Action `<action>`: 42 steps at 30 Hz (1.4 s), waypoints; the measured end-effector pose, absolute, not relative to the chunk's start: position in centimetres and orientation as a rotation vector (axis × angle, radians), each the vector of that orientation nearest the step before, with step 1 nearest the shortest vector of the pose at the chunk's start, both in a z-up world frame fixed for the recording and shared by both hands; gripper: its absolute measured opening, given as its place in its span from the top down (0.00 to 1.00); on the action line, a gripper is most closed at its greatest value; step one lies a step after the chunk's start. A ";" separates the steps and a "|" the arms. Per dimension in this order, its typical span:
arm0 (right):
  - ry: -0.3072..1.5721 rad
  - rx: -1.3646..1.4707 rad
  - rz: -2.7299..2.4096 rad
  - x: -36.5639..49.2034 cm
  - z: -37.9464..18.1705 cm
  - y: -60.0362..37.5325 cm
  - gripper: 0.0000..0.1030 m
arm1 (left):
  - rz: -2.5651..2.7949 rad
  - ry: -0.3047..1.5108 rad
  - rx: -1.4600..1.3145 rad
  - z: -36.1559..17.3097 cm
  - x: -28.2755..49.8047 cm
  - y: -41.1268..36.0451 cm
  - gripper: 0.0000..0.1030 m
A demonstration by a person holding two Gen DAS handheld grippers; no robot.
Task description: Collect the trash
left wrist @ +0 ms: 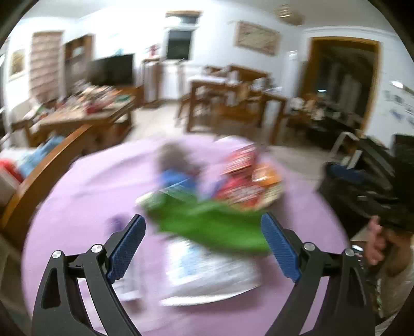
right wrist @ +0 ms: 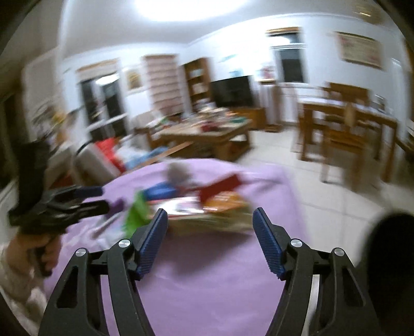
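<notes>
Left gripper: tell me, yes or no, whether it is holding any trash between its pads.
No. The left gripper stands wide open above the purple tablecloth, with the green wrapper lying beyond its blue pads, unpinched.

L gripper (left wrist: 203,228): jaws wide apart, nothing between pads, angled down.
R gripper (right wrist: 209,222): jaws apart, empty, angled down.
L hand (right wrist: 42,249): wrapped round gripper handle.

White walls (right wrist: 233,51) all round; pale tiled floor (right wrist: 297,160); a dark television (right wrist: 231,90) against the far wall; a cluttered wooden coffee table (right wrist: 207,134); wooden dining table (right wrist: 346,116) with chairs; a framed picture (left wrist: 257,37); bright ceiling light (right wrist: 181,7) overhead.
</notes>
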State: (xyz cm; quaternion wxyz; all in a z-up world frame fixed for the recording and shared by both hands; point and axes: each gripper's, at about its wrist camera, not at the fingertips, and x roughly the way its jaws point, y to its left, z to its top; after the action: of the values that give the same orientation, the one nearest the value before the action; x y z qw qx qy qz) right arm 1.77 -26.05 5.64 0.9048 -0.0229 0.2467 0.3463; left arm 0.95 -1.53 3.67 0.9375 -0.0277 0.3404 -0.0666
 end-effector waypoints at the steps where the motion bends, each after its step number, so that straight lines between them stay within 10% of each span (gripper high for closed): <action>1: 0.514 -0.082 0.748 1.7 5.9 -24.0 0.34 | -0.105 0.717 -0.061 3.2 1.1 -0.3 0.18; 18: 0.646 -0.526 0.813 3.5 0.7 -9.0 0.49 | -0.079 0.893 -0.090 -1.3 3.2 5.3 0.69; 25: 0.651 -0.363 0.859 4.2 1.9 -11.3 0.64 | -0.100 0.861 -0.116 -1.3 2.5 5.6 0.76; 42: 0.446 0.186 0.635 2.1 8.5 -31.5 0.64 | -0.357 0.638 -0.037 5.3 2.0 -5.5 0.76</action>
State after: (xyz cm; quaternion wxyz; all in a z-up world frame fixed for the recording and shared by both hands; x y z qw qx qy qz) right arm 2.06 -31.47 8.53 0.9214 0.0907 0.2172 0.3092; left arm 1.95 -5.53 5.34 0.9337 -0.0179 0.3121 -0.1745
